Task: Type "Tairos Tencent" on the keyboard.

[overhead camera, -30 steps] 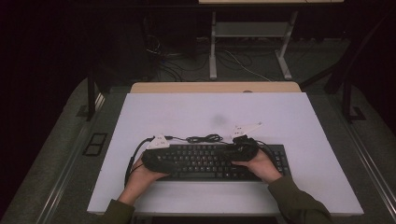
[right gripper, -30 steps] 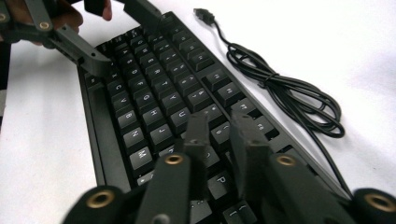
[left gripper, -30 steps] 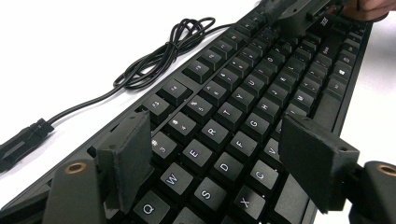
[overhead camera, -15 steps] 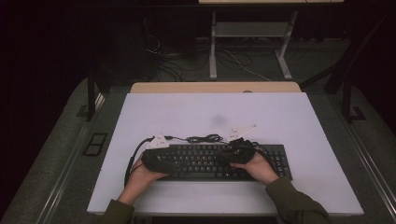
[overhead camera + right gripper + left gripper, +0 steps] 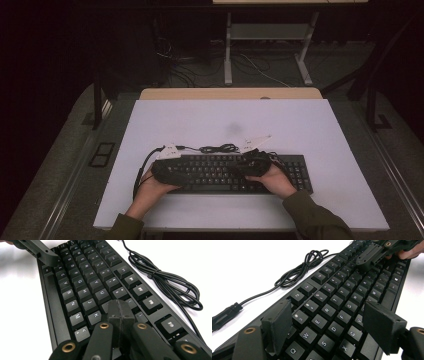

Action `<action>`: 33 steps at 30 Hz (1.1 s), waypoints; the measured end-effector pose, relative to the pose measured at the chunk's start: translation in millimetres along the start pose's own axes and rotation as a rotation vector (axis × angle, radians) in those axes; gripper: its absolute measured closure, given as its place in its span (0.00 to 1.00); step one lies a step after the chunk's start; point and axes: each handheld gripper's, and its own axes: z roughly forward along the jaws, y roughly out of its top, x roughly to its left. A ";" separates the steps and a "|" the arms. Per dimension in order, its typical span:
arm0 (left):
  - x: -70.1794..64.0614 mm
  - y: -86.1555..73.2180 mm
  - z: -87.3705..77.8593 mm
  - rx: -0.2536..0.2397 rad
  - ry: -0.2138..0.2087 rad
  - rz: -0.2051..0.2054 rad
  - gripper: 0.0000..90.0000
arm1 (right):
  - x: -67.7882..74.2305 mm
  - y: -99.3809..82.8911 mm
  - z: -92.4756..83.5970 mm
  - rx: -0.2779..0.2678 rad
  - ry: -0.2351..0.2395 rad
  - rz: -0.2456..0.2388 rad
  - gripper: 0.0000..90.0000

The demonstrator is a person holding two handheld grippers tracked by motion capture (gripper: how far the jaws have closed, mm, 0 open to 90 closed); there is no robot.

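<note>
Here: white tabletop (image 5: pixel 310 125), keyboard (image 5: pixel 225 172) near front edge; dark room.

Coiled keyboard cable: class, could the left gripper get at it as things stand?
Probably yes. The left gripper, jaws open, hovers over the keyboard. The coiled cable lies on bare table beyond the far edge, nothing between.

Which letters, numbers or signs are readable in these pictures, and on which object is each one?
"Q W E R T Y", "S D F G H", "X C V": white legends on keyboard keycaps, left gripper view.
"U H J K", "B N M", "V C": same keyboard, right gripper view.
Number-row and function-key legends: too blurred.
No brand or label is readable.
</note>
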 end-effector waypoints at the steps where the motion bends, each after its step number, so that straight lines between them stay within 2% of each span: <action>1: 0.1 0.0 -0.1 0.000 0.000 0.000 0.26 | 0.1 -0.1 0.2 0.002 -0.001 -0.001 0.99; 12: 0.0 0.0 -0.1 0.000 0.001 -0.001 0.26 | 0.9 -1.0 2.8 0.014 -0.015 -0.011 0.99; 23: 0.3 0.3 -0.9 -0.001 0.004 -0.001 0.26 | 0.2 -0.4 1.6 0.010 -0.010 -0.003 0.99; 33: 0.1 0.2 -0.9 -0.006 0.005 -0.004 0.26 | -1.4 0.9 -2.9 -0.018 -0.007 0.013 0.97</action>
